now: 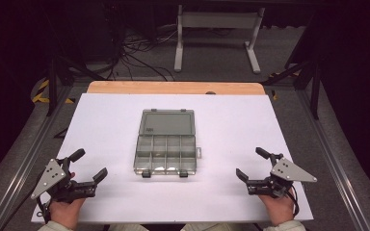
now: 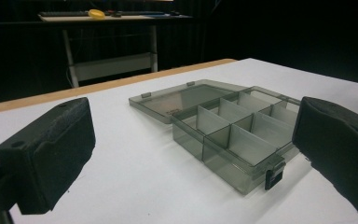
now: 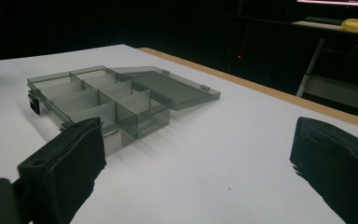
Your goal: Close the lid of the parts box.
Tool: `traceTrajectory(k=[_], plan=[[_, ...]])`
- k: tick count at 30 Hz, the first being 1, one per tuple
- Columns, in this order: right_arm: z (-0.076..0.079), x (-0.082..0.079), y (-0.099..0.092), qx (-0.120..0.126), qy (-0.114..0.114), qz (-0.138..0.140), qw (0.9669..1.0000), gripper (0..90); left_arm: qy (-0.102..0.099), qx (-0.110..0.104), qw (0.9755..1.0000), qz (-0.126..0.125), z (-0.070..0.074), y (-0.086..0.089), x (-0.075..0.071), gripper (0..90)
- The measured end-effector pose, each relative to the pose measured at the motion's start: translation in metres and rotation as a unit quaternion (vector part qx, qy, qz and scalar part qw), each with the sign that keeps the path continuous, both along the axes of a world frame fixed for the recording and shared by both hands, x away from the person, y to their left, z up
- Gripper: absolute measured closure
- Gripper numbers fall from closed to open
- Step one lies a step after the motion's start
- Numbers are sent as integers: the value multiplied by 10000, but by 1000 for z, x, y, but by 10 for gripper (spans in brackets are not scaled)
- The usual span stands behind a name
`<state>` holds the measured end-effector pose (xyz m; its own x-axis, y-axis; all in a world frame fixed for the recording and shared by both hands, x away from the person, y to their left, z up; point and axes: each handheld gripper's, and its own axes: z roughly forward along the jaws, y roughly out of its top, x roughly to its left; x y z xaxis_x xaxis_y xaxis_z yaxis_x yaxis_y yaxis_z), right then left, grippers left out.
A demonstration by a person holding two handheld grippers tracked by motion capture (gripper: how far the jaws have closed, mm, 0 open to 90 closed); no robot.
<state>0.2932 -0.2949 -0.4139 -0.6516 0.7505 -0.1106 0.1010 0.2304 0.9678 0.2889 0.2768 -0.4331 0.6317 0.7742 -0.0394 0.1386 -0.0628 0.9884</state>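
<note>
On the white table [image 1: 101,120] lies a grey compartment box [image 1: 166,154], its lid [image 1: 167,122] folded flat open behind it. Well left of the box the left gripper [image 1: 89,166] rests, jaws spread; well right, the right gripper [image 1: 251,164] likewise released.

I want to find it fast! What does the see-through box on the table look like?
Look at the white sheet covering the table. In its middle, between the left gripper and right gripper, sits a smoky grey organizer box. Its lid lies open flat, showing empty little compartments and two black latches.

white table [image 1: 106,125], open compartment box [image 1: 166,153]
</note>
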Motion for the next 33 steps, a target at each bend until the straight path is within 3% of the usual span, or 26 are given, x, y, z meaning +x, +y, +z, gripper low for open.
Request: traceTrajectory(k=[21,33], plan=[[0,0,2,-95,41,17,9999,37,-80,60,9999,-11,4,-2,1,2],[5,16,19,-76,267,119,9995,37,232,34,9997,-102,13,-3,15,2]])
